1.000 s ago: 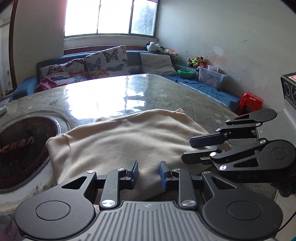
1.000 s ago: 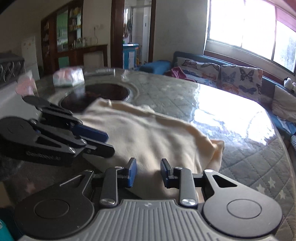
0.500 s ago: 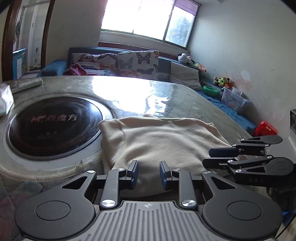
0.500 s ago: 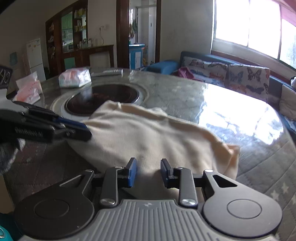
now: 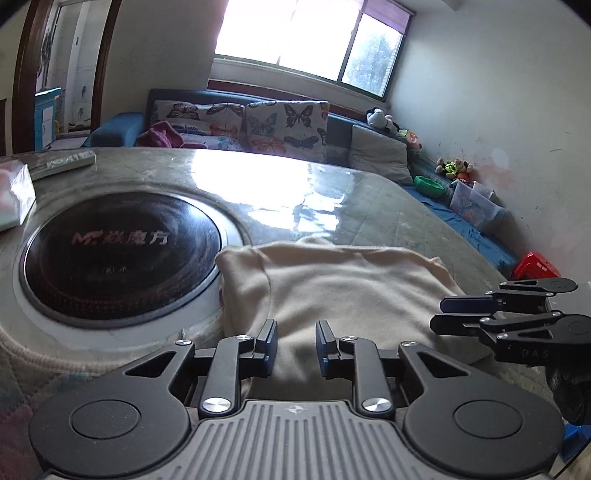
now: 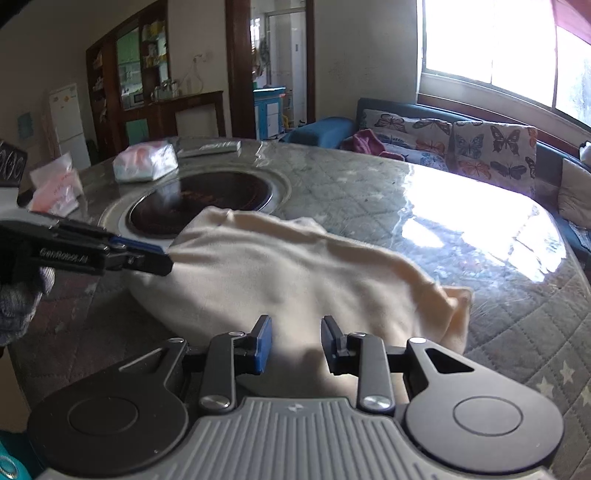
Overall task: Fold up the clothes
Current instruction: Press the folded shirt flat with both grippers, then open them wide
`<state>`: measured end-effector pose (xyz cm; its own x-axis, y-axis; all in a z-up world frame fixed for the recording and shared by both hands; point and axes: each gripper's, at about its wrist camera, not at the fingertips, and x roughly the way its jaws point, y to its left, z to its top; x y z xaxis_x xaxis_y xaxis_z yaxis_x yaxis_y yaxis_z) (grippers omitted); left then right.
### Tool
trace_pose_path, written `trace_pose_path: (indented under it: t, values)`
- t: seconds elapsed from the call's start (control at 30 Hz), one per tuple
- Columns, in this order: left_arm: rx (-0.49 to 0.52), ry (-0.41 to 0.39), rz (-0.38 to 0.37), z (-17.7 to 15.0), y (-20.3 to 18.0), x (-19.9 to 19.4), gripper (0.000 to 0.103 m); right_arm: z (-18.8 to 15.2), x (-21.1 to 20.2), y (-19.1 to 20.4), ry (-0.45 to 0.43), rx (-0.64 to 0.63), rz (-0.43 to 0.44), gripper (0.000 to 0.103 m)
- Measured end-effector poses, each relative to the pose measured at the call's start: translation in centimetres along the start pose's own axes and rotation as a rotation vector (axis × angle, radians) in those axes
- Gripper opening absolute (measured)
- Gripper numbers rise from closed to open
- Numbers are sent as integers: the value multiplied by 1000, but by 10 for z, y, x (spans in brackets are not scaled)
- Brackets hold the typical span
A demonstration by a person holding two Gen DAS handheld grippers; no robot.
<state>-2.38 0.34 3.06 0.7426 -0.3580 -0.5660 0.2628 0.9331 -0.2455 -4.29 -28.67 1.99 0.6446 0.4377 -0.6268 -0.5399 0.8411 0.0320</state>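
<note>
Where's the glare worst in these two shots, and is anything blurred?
Left wrist view: the window is blown out and its reflection whitens the glossy quilted tabletop. Right wrist view: similar tabletop glare; the cream cloth garment looks slightly soft.

Bare tabletop beyond the cream garment; tissue packs far left

Daylight from window overexposed; strong glare on tabletop; fisheye corners dark, edges curved.

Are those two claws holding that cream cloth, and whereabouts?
Hard to tell. The cream cloth has its near edge between the jaws of the left gripper, which are closing, and of the right gripper, but no pad visibly presses it.
</note>
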Motion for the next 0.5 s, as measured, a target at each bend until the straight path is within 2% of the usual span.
trace_pose_path:
  t: [0.1,0.27,0.37,0.5]
  values:
    - [4,-3,8,7,-1,7,24,6,5,-13,1,21,-24,29]
    - [-5,42,41,13,11,22,24,7,16,-35,29,64,-38,28]
    - [0,28,39,21,13,25,24,20,17,-39,2,53,-49,28]
    - [8,22,47,33,15,37,24,36,37,-49,6,67,-40,28]
